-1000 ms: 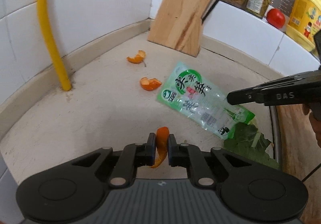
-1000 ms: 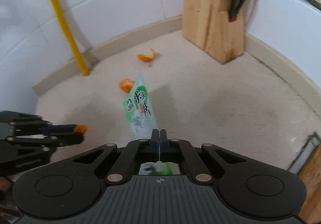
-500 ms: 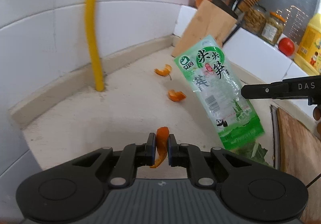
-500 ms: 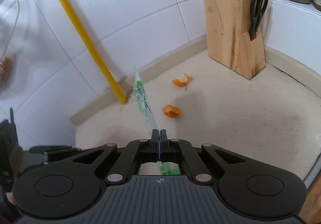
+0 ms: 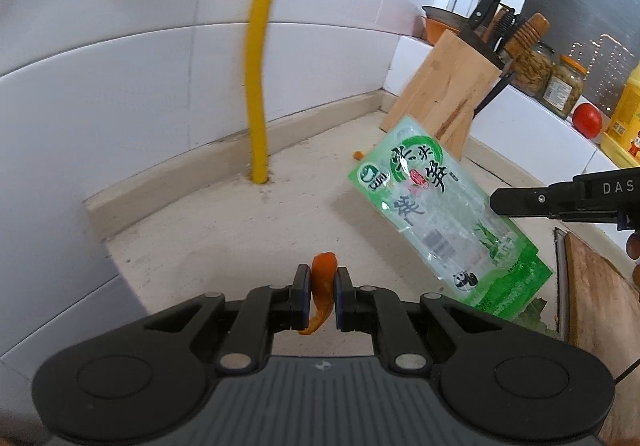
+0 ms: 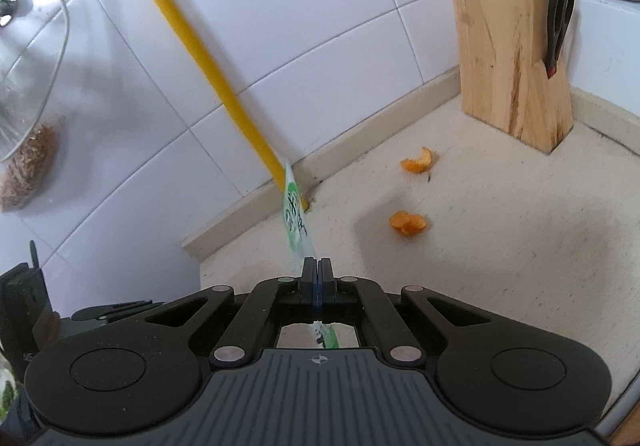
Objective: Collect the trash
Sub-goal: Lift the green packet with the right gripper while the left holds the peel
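Note:
A strip of orange peel [image 5: 322,286] is pinched between the pads of my left gripper [image 5: 323,282], lifted above the beige counter [image 5: 224,230]. My right gripper [image 6: 317,273] is shut on a green and clear plastic food wrapper [image 6: 295,218], seen edge-on in the right wrist view. From the left wrist view the same wrapper [image 5: 436,214] hangs in the air, with the right gripper [image 5: 496,201] clamped on its right edge. Two more orange peels [image 6: 408,224] [image 6: 418,163] lie on the counter near the wall. A tip of one peel [image 5: 358,155] peeks out behind the wrapper.
A yellow pipe [image 5: 260,86] rises from the counter at the tiled wall. A wooden knife block [image 6: 512,58] stands in the corner. Jars [image 5: 564,86], a tomato [image 5: 587,119] and a yellow bottle [image 5: 624,126] line the ledge. A green leaf [image 5: 532,316] and a wooden board [image 5: 600,310] lie right.
The wrapper has left the counter and now hangs in the right gripper. Both grippers have risen and swung left, toward the counter's left end, each still holding its piece.

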`<state>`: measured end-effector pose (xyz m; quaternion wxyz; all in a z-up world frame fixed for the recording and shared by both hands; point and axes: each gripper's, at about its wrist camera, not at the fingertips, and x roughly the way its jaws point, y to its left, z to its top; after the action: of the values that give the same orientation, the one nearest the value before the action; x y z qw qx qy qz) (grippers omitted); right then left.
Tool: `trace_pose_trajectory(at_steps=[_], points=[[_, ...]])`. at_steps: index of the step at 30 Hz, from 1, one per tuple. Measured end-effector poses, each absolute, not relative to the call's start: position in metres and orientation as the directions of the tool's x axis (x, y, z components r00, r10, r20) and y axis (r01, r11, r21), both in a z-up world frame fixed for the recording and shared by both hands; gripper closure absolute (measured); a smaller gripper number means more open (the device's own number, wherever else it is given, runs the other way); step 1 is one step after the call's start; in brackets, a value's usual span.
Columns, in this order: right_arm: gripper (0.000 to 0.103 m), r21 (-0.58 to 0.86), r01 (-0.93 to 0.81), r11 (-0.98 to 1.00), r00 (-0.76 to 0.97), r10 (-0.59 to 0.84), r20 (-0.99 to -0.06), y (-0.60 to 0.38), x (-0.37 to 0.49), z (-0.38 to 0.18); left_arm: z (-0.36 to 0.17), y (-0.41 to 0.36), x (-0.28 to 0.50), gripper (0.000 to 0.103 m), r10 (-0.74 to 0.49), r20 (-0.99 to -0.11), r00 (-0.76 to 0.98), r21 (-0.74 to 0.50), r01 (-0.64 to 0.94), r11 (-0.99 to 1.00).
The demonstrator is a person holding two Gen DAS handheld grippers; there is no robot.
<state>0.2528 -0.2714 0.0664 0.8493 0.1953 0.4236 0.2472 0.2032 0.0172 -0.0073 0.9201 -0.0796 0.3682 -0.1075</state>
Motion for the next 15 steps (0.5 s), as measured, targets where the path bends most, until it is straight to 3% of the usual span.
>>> trace_pose_trajectory(at_steps=[15], points=[[0.102, 0.592, -0.31, 0.743, 0.456, 0.663, -0.593, -0.229, 0.235, 0.069, -0.006, 0.058, 0.161, 0.096, -0.155, -0.665, 0.73, -0.191, 0.034, 0.981]])
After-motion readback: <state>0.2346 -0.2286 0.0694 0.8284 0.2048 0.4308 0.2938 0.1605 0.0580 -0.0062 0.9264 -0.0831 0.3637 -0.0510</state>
